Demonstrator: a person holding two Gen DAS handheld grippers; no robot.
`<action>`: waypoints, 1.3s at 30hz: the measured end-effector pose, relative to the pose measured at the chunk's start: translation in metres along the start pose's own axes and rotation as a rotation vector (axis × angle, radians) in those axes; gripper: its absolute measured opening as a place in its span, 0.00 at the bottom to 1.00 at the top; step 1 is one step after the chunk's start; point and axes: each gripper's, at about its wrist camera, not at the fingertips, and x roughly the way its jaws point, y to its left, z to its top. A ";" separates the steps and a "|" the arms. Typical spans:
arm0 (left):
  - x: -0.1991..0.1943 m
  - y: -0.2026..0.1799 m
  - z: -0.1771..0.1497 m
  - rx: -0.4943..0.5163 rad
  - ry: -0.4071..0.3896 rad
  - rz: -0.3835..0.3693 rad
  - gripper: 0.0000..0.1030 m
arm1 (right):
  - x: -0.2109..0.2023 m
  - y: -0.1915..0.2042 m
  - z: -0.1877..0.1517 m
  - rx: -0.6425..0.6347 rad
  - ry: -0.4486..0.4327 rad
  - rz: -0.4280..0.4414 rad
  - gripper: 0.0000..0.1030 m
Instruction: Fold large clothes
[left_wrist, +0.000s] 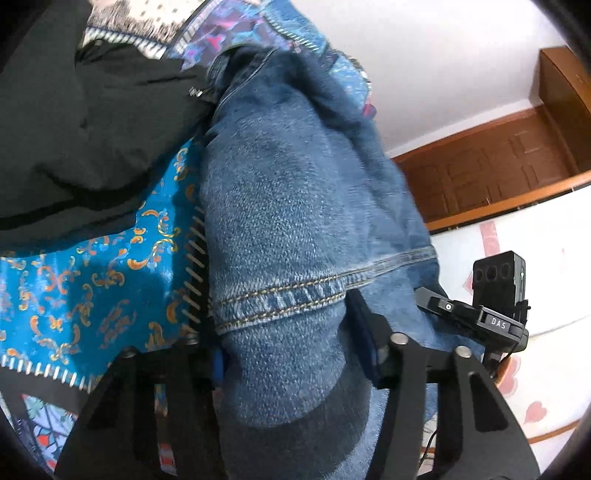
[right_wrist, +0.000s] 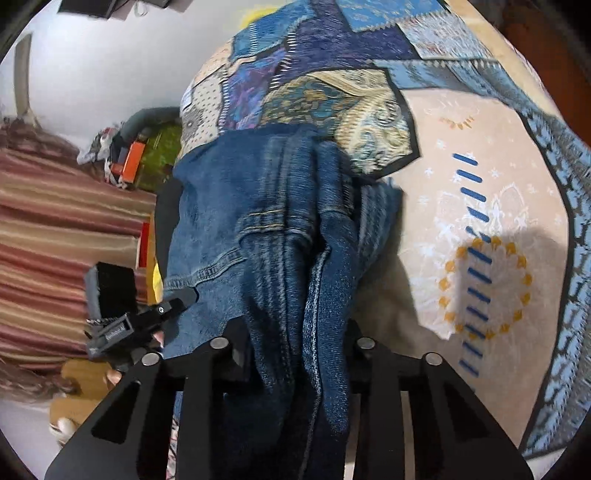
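A pair of blue denim jeans (left_wrist: 288, 221) fills the left wrist view. My left gripper (left_wrist: 291, 354) is shut on the jeans near a stitched seam, with the cloth bunched between its jaws. In the right wrist view the jeans (right_wrist: 258, 221) hang in folds over the patterned bedspread (right_wrist: 461, 184). My right gripper (right_wrist: 295, 354) is shut on a thick bundle of the denim. The fingertips of both grippers are hidden by the cloth.
A black garment (left_wrist: 81, 129) lies on the blue patterned bedspread (left_wrist: 92, 288) to the left. A wooden door (left_wrist: 491, 173) and white wall stand at the right. A striped cloth (right_wrist: 55, 240) and clutter with an orange box (right_wrist: 133, 162) sit beside the bed.
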 end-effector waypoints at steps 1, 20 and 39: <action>-0.006 -0.007 0.000 0.008 -0.006 -0.009 0.48 | 0.000 0.006 0.000 -0.015 -0.004 -0.010 0.24; -0.240 -0.060 0.037 0.251 -0.390 -0.039 0.45 | -0.007 0.174 0.052 -0.288 -0.198 0.146 0.23; -0.177 0.173 0.109 0.008 -0.305 0.242 0.47 | 0.274 0.152 0.136 -0.212 0.097 0.056 0.23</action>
